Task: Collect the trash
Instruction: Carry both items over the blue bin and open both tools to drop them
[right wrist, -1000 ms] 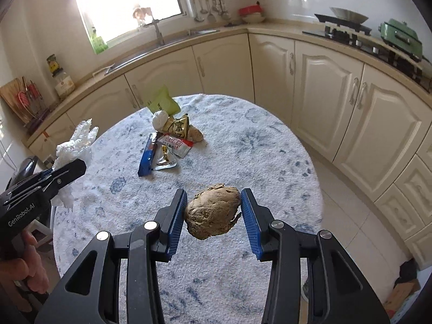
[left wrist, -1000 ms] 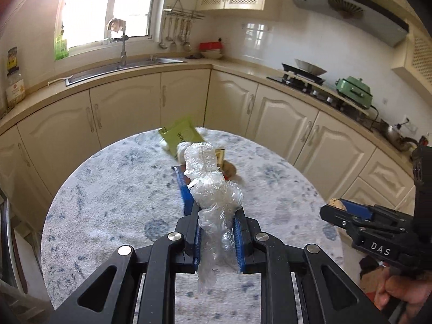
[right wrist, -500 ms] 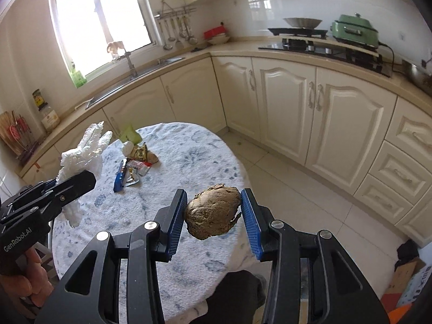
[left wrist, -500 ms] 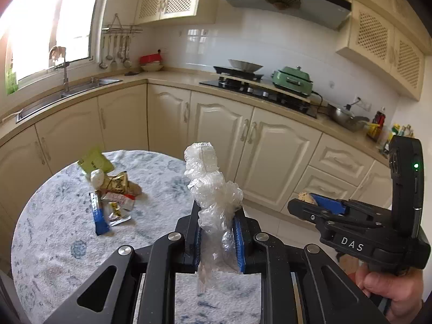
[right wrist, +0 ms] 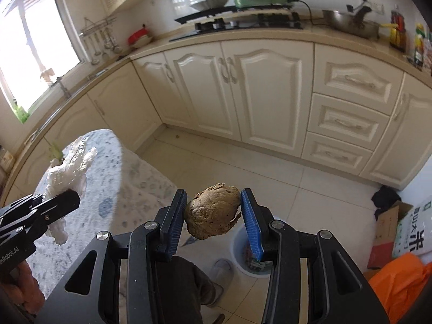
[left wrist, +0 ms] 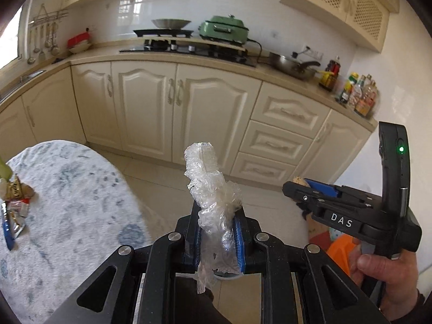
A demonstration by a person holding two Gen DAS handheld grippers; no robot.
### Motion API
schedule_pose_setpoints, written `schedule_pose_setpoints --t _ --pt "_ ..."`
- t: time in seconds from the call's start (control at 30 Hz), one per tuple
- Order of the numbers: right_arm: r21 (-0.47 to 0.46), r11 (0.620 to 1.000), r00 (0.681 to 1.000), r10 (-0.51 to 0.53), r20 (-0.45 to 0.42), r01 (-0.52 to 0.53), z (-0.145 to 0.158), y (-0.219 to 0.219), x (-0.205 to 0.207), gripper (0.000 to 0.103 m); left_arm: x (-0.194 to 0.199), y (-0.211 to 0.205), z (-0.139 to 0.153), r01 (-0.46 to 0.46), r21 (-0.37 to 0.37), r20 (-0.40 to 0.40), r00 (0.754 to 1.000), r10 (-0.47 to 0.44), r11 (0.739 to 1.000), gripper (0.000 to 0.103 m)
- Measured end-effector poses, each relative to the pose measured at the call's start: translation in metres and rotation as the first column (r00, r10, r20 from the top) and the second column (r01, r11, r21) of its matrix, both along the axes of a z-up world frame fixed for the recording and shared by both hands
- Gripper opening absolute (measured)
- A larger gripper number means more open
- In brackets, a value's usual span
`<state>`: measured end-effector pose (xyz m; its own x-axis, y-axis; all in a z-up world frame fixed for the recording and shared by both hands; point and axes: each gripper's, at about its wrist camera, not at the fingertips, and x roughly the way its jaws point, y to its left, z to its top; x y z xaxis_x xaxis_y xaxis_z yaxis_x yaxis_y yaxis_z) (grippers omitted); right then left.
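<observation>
Cream kitchen cabinets (right wrist: pixel 243 89) fill the upper half of both views, with pale tiled floor (right wrist: pixel 270 172) below them. Round bench (left wrist: pixel 67 202) with a blue-and-white patterned cover sits at lower left of the left wrist view; a small heap of wrappers (left wrist: pixel 14 202) lies at its far left edge, partly cut off by the frame. Right hand-held gripper (right wrist: pixel 213 213), bottom centre of its own view, is partly open, with both blue pads pressed on a crumpled brown paper wad (right wrist: pixel 213 212), held over the floor. Directly below and behind the wad, a white bin (right wrist: pixel 249 253) stands on the tiles, partly hidden by the right finger; some rubbish shows inside. Left hand-held gripper (left wrist: pixel 218 240), bottom centre of its own view, is closed almost fully on a crumpled clear plastic wrap (left wrist: pixel 213 189), which stands up above the pads and trails a little below them. Same wrap appears at left of the right wrist view, above the bench edge. Orange plastic bag (right wrist: pixel 399 283) and a cardboard box (right wrist: pixel 386 232) sit at lower right. A slippered foot (right wrist: pixel 221 272) shows just left of the bin.
</observation>
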<state>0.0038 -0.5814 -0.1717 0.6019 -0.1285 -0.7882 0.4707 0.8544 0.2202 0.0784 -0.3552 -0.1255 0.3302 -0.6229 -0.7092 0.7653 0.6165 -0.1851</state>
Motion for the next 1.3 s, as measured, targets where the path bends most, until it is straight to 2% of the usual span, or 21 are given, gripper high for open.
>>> schedule_pose_setpoints --t 0.23,0.47,0.73,0.8,0.83,0.87,0.9,0.93,0.97,1.0,1.07,1.1,1.17,1.23,1.3 --pt "0.071 0.992 0.989 -0.098 -0.111 0.106 -0.061 -0.048 -0.017 0.042 0.020 -0.077 -0.056 0.129 0.075 -0.099 0.988 -0.121 0.989 0.016" --pt "0.136 0.976 0.968 -0.139 -0.210 0.170 -0.118 -0.081 -0.020 0.042 0.066 -0.153 -0.108 0.194 0.125 -0.241 0.957 -0.160 0.973 0.017" --pt "0.183 0.963 0.955 -0.149 -0.256 0.199 -0.158 -0.104 -0.013 0.043 0.117 -0.215 -0.148 0.217 0.184 -0.324 0.934 -0.150 0.959 0.019" --pt "0.190 0.961 0.952 -0.147 -0.267 0.201 -0.166 -0.107 -0.011 0.043 0.121 -0.235 -0.161 0.212 0.197 -0.347 0.928 -0.134 0.957 0.023" --pt "0.194 0.959 0.951 -0.150 -0.272 0.207 -0.169 -0.108 -0.010 0.043 0.127 -0.239 -0.165 0.215 0.208 -0.356 0.925 -0.131 0.954 0.030" --pt "0.199 0.956 0.948 -0.155 -0.277 0.214 -0.173 -0.110 -0.010 0.047 0.125 -0.244 -0.168 0.216 0.221 -0.359 0.925 -0.127 0.951 0.045" --pt "0.202 0.954 0.947 -0.161 -0.280 0.222 -0.176 -0.112 -0.011 0.050 0.126 -0.251 -0.172 0.209 0.240 -0.353 0.928 -0.115 0.948 0.054" --pt "0.205 0.951 0.945 -0.170 -0.280 0.232 -0.178 -0.113 -0.011 0.060 0.129 -0.254 -0.173 0.197 0.258 -0.337 0.936 -0.103 0.946 0.070" --pt "0.206 0.948 0.943 -0.182 -0.277 0.244 -0.179 -0.115 -0.013 0.067 0.130 -0.261 -0.175 0.186 0.269 -0.315 0.944 -0.096 0.945 0.075" --pt "0.209 0.945 0.942 -0.192 -0.274 0.253 -0.180 -0.116 -0.014 0.070 0.129 -0.266 -0.176 0.181 0.278 -0.298 0.950 -0.095 0.943 0.077" --pt "0.216 0.938 0.940 -0.209 -0.271 0.271 -0.181 -0.118 -0.019 0.081 0.131 -0.272 -0.176 0.166 0.298 -0.272 0.959 -0.083 0.940 0.088" --pt "0.215 0.936 0.937 -0.217 -0.273 0.279 -0.181 -0.118 -0.021 0.084 0.132 -0.272 -0.174 0.155 0.302 -0.259 0.963 -0.076 0.941 0.089" --pt "0.214 0.930 0.933 -0.236 -0.273 0.298 -0.180 -0.118 -0.024 0.098 0.131 -0.276 -0.169 0.140 0.301 -0.236 0.969 -0.069 0.943 0.091" --pt "0.216 0.924 0.928 -0.253 -0.272 0.316 -0.177 -0.119 -0.028 0.103 0.129 -0.278 -0.162 0.118 0.304 -0.202 0.978 -0.057 0.945 0.094" --pt "0.208 0.922 0.923 -0.263 -0.281 0.326 -0.175 -0.118 -0.031 0.103 0.120 -0.271 -0.155 0.108 0.294 -0.182 0.982 -0.055 0.950 0.098"
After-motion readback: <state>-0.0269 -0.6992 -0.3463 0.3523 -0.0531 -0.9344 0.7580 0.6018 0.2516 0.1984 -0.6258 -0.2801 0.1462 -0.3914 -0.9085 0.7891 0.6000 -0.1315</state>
